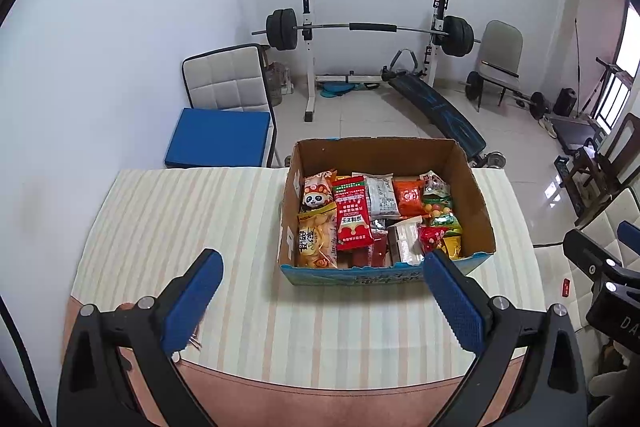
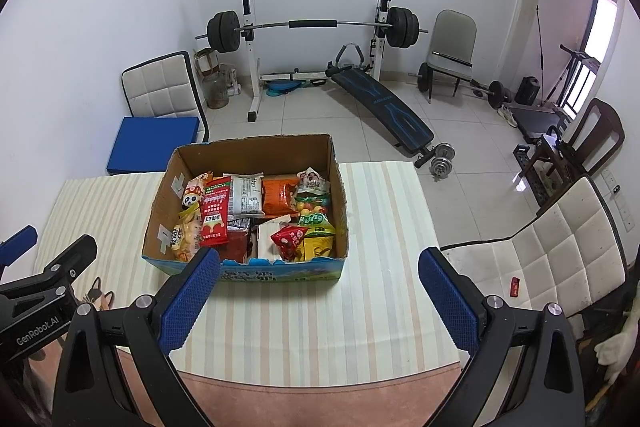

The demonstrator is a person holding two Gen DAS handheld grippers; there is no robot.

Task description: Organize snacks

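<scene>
Left tongs (image 1: 322,291) and right tongs (image 2: 320,293): blue textured pads spread wide, empty, above striped tabletop (image 1: 180,211). Cardboard box (image 2: 338,203) mid-tabletop, glossy snack packets (image 2: 256,215) inside. "GenRobot.AI" printed on left tongs' black body.

Snack packets (image 1: 360,219) overlap in the box (image 1: 476,195), hiding lower ones.

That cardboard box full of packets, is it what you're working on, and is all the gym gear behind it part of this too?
Part of the job:
- cardboard box
- snack packets inside it
- left gripper and right gripper, both open and empty

Just lying about:
- barbell rack
- sit-up bench
- dumbbell
- blue cushion
- white chair
</scene>
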